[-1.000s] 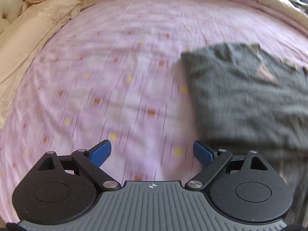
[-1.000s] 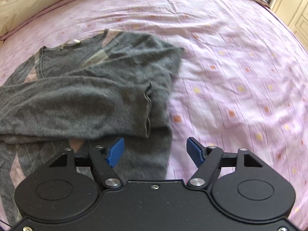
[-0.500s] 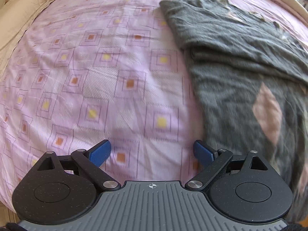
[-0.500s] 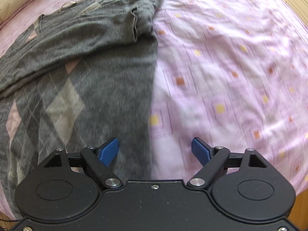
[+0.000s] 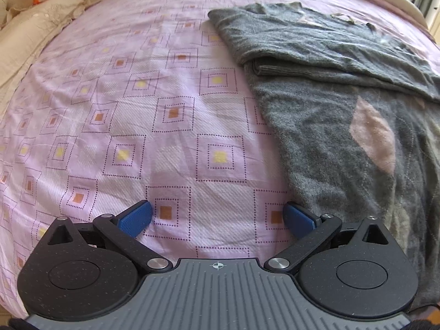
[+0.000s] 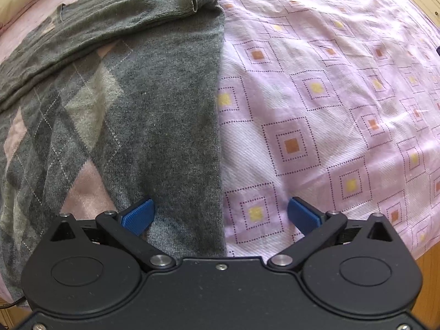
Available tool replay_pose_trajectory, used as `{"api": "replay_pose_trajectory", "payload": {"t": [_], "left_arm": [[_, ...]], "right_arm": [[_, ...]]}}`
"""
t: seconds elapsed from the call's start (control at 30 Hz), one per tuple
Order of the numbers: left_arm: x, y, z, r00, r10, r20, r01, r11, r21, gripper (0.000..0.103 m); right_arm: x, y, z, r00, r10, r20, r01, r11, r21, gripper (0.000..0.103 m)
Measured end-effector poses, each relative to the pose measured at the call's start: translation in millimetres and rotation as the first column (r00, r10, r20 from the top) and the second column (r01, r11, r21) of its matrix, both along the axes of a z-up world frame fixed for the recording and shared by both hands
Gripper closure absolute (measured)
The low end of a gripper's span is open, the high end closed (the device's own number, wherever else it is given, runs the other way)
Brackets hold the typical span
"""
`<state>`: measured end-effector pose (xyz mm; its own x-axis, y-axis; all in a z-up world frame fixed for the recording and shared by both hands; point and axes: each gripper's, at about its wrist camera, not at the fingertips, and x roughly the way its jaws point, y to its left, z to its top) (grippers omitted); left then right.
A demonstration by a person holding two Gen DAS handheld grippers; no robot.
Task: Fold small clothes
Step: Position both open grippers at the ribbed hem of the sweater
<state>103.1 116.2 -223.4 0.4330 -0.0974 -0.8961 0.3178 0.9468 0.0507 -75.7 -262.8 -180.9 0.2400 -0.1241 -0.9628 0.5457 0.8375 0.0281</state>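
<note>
A grey argyle sweater point(image 6: 137, 104) lay flat on the bed's pink patterned sheet point(image 5: 137, 126), sleeves seemingly folded across. Left tongs point(image 5: 217, 217) and right tongs point(image 6: 220, 214) gaped empty.

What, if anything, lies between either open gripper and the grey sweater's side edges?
Nothing visible. The left gripper has only bare bedsheet before the sweater edge. The right gripper already straddles the other edge, jaws open.
</note>
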Motion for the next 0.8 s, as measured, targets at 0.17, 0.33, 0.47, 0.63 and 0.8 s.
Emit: {"api": "replay_pose_trajectory", "payload": {"t": [0.17,0.33,0.47,0.63,0.8], "left_arm": [[-2.2,-0.4,2.3,1.0,0.008,-0.005,-0.008,1.0,0.001,0.0],[-14.3,3.8,6.5,0.998,0.03,-0.054,-0.03,1.0,-0.007,0.002],[-38.4,7.5,10.2,0.995,0.044,-0.09,-0.046,0.999,-0.017,0.012],[-75.4,6.5,11.6,0.994,0.017,-0.104,-0.016,1.0,0.008,0.014],[-100.5,4.0,11.5,0.994,0.009,-0.112,-0.008,1.0,0.008,0.015]], "right_arm": [[-11.7,7.8,1.3,0.999,0.014,0.033,-0.014,1.0,-0.02,0.0],[-21.8,11.0,2.7,0.996,0.073,0.055,-0.072,0.997,-0.02,0.0],[-37.4,12.0,5.8,0.984,0.168,0.059,-0.167,0.986,-0.013,0.0],[-60.1,27.2,5.5,0.947,0.316,0.058,-0.317,0.949,-0.007,0.0],[-92.5,36.2,11.3,0.925,0.361,0.115,-0.367,0.93,0.029,0.001]]}}
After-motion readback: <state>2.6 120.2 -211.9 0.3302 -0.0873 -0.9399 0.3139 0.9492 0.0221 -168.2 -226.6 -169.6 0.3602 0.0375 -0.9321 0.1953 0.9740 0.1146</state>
